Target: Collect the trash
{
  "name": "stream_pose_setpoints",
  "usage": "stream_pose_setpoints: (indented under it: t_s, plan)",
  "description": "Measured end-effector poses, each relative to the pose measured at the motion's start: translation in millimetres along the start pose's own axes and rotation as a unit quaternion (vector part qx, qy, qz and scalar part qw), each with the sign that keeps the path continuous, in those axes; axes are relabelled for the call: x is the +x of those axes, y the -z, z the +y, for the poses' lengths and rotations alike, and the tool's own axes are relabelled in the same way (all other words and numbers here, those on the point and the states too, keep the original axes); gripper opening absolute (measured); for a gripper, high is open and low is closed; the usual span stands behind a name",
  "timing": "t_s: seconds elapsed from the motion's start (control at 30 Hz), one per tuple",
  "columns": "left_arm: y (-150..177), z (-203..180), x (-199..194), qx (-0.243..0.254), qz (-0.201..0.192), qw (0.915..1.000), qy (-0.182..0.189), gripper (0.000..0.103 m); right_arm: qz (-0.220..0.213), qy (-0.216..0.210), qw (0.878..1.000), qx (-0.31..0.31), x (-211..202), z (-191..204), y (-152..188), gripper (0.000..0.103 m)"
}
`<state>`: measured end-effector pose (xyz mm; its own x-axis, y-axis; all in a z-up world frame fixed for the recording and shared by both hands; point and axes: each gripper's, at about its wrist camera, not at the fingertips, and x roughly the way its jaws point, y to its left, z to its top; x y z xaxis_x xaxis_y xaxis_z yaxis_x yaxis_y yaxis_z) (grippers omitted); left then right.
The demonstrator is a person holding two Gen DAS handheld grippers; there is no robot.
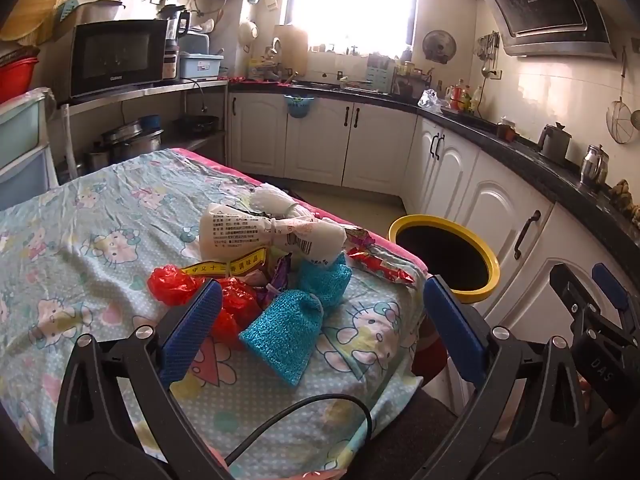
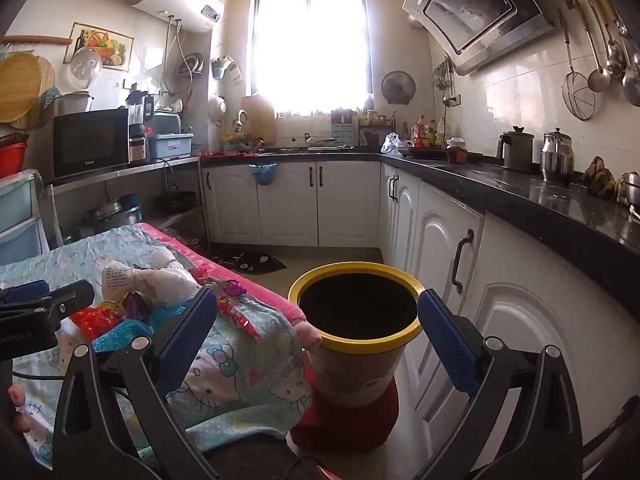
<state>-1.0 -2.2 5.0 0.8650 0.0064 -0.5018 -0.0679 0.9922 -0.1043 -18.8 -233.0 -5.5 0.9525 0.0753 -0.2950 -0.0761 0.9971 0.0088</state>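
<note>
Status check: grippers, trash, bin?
Left gripper open, empty, over trash pile on table. Right gripper open, empty, facing yellow-rimmed bin. Nothing blocking.

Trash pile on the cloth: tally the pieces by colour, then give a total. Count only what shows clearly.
Blue knitted pouches: 2
Red plastic bags: 2
White printed bags: 2
Red foil wrapper: 1
Yellow label packet: 1
Purple wrapper: 1
Total: 9, though pieces overlap, so more may be hidden.
</note>
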Motion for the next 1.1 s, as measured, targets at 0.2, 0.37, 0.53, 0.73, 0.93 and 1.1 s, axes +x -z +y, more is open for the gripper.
stream_pose_setpoints:
  t_s: [0.2, 0.37, 0.53, 0.73, 0.93, 1.1]
  plan:
    - [-0.9, -1.0, -0.6, 0.0, -0.001, 1.0, -0.001, 0.093, 0.001, -0.001, 1.0, 0.001, 0.2, 0.0, 0.9, 0.097]
    - [-1.3, -1.4, -0.9, 0.001, -0.002, 1.0, -0.001, 0.093, 0.001, -0.001, 1.0, 0.0, 0.1, 0.6, 0.8, 0.097]
    - [-4.0, -3.2, -2.4, 0.002, -0.003, 1.0, 0.0, 0.093, 0.0, -0.001, 1.0, 0.001, 0.2, 1.2, 0.9, 0.097]
    - [-3.1, -3.2, -3.1, 0.002, -0.004, 1.0, 0.0, 0.093, 0.001, -0.001, 1.0, 0.0, 0.3, 1.3, 0.7, 0.097]
    - [-2.6, -2.8, -3.3, 0.002, -0.004, 1.0, 0.0, 0.093, 0.001, -0.001, 1.0, 0.0, 0.2, 1.4, 0.9, 0.097]
    - [-6.0, -3.9, -4.4, 0.003, -0.005, 1.0, 0.0, 0.093, 0.001, -0.002, 1.0, -0.001, 0.4, 1.7, 1.6, 0.097]
